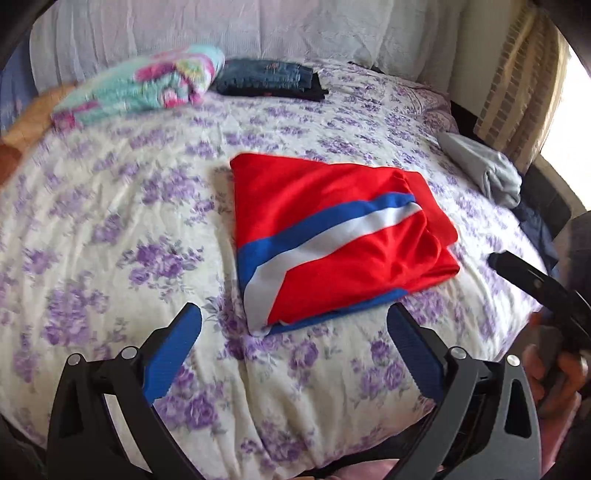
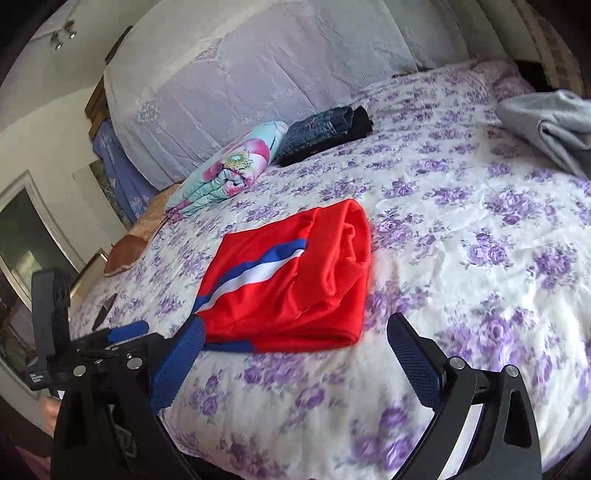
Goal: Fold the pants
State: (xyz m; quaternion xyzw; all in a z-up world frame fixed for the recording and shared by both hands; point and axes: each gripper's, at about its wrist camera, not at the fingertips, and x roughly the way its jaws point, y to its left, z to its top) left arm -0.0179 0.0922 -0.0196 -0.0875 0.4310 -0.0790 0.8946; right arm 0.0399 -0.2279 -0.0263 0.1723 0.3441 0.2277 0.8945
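Observation:
The red pants [image 1: 332, 225] with a blue and white stripe lie folded into a compact rectangle on the purple-flowered bedspread [image 1: 110, 221]. They also show in the right wrist view [image 2: 288, 284]. My left gripper [image 1: 295, 325] is open and empty, just in front of the pants' near edge. My right gripper [image 2: 295, 332] is open and empty, near the pants' front corner; its left finger [image 2: 184, 354] is close to the fold's blue hem. The left gripper shows at the left of the right wrist view [image 2: 125, 332].
A folded floral blanket [image 1: 147, 85] and folded dark jeans [image 1: 266, 79] lie by the white headboard cover [image 1: 221, 29]. A grey garment [image 1: 484, 170] lies at the bed's right edge. The bed's near edge is just below the grippers.

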